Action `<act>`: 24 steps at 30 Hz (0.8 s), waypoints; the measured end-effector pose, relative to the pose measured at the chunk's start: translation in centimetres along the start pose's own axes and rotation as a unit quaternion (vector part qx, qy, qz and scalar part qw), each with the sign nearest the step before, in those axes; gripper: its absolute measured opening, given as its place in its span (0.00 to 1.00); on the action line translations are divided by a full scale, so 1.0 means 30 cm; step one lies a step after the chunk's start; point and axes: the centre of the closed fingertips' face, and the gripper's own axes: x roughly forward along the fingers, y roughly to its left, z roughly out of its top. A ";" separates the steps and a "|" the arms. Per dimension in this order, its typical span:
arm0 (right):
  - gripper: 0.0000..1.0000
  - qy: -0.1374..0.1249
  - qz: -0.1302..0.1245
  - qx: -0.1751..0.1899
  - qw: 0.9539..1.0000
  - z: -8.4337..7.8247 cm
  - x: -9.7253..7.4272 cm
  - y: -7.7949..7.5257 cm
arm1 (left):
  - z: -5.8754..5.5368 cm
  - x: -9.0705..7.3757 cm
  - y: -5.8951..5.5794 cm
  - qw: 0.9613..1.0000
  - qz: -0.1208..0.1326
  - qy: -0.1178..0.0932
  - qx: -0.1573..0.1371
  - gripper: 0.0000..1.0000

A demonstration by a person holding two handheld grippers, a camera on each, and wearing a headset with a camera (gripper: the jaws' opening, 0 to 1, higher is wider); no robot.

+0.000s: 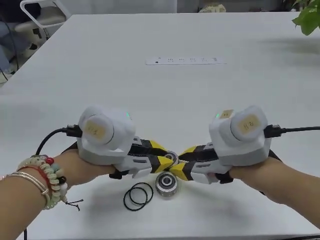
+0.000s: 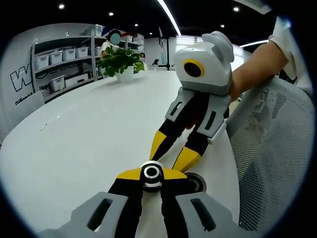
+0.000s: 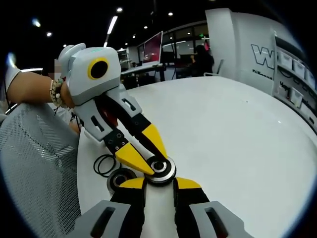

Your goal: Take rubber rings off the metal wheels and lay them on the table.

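A small metal wheel [image 1: 171, 158] with a black rubber ring on its rim hangs above the table between both grippers. My left gripper [image 2: 151, 174] is shut on this wheel [image 2: 151, 172]. My right gripper [image 3: 161, 182] faces it with its jaws apart, and its yellow fingertips [image 3: 133, 182] flank the near edge of the wheel [image 3: 162, 169]. I cannot tell whether they press on the rim. A second metal wheel [image 1: 165, 183] stands on the table just below. Two loose black rubber rings [image 1: 138, 195] lie overlapping to its left, also seen as rubber rings [image 3: 105, 164] beside that wheel [image 3: 120, 178].
The white table [image 1: 165, 100] stretches far ahead, with a flush socket strip [image 1: 185, 61] at its middle. A potted plant [image 1: 307, 20] stands at the far right corner and a chair [image 1: 42, 17] at the far left. A mesh chair back [image 2: 277, 148] is close behind the grippers.
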 end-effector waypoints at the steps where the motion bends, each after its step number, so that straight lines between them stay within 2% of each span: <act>1: 0.18 0.001 0.001 -0.002 1.000 -0.001 -0.001 0.000 | 0.000 0.000 0.000 1.000 0.000 -0.001 -0.001 0.08; 8: 0.14 0.006 0.005 -0.010 1.000 -0.007 -0.007 -0.002 | 0.000 0.002 0.000 1.000 0.001 -0.003 -0.003 0.08; 10: 0.04 0.026 -0.017 -0.029 0.999 -0.027 -0.015 -0.034 | 0.000 0.002 0.001 1.000 0.001 -0.003 -0.003 0.08; 11: 0.04 0.015 -0.004 -0.009 1.000 -0.019 -0.012 -0.015 | 0.000 0.002 0.000 1.000 0.002 -0.004 -0.003 0.08; 14: 0.04 0.021 -0.007 -0.019 1.000 -0.023 -0.009 -0.016 | 0.000 0.002 0.001 1.000 0.003 -0.004 -0.004 0.08; 18: 0.00 0.023 -0.015 -0.009 1.000 -0.023 -0.011 -0.027 | 0.000 0.002 0.001 1.000 0.003 -0.004 -0.005 0.08; 21: 0.00 0.022 -0.018 0.008 1.000 -0.021 -0.011 -0.035 | 0.001 0.002 0.000 1.000 0.003 -0.005 -0.004 0.08; 24: 0.00 0.023 -0.022 0.042 0.999 -0.023 -0.014 -0.037 | 0.002 0.002 0.000 1.000 0.003 -0.005 -0.003 0.08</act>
